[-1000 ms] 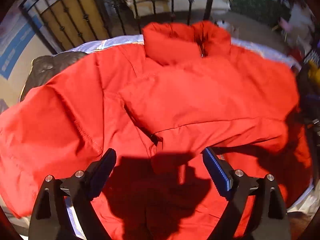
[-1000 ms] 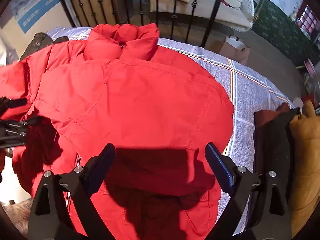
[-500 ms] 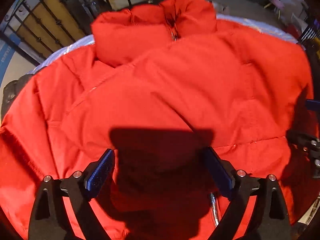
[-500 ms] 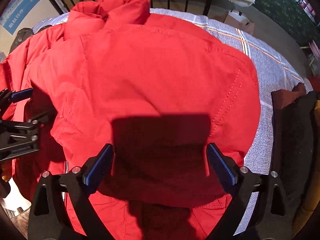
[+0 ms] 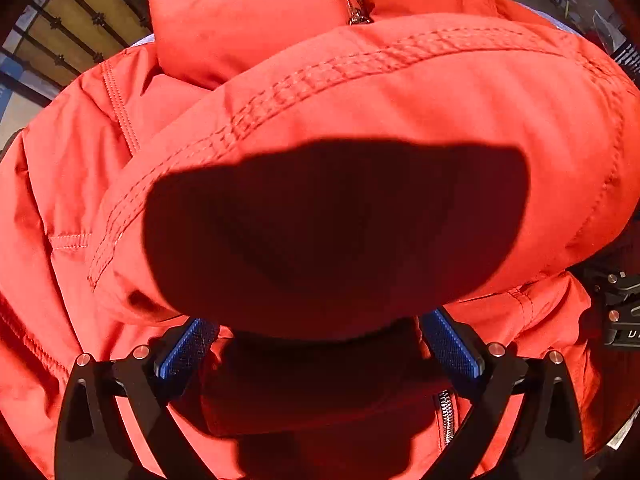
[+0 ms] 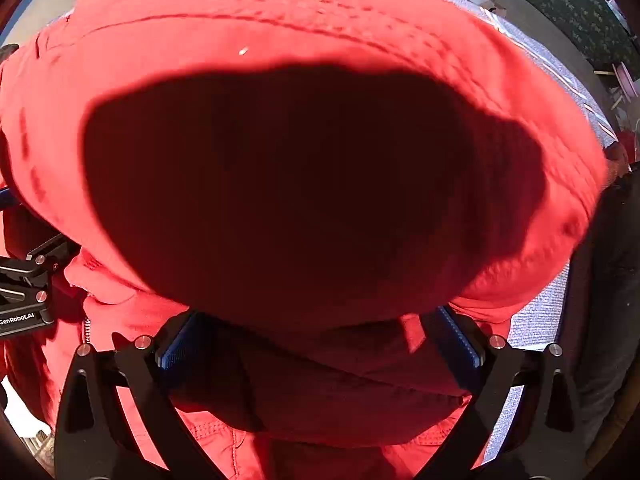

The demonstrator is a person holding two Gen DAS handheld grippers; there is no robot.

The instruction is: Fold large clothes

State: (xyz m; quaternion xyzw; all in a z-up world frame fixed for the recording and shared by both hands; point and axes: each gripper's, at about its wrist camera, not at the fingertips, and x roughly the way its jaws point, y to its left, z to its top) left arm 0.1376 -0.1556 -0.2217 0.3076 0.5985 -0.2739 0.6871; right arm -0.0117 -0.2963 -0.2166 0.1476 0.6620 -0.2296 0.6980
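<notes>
While both claws open, red jacket bulges between.

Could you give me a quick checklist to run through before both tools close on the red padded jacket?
1. Left tool jaws wide: ok, opening, with a bulge of the red padded jacket between its blue pads.
2. Right tool jaws wide: ok, opening, jacket fabric between them too.
3. Pads pressing on fabric: not ok yet, on either tool.
4. Metal zipper clear of the left tool's pads: ok, it lies nearer the camera than the right-hand pad.
5. How many layers lie between the pads: cannot tell, shadow covers the fold.
6. Checked grey bedspread outside the right tool's jaws: ok, it shows only beyond them.
</notes>
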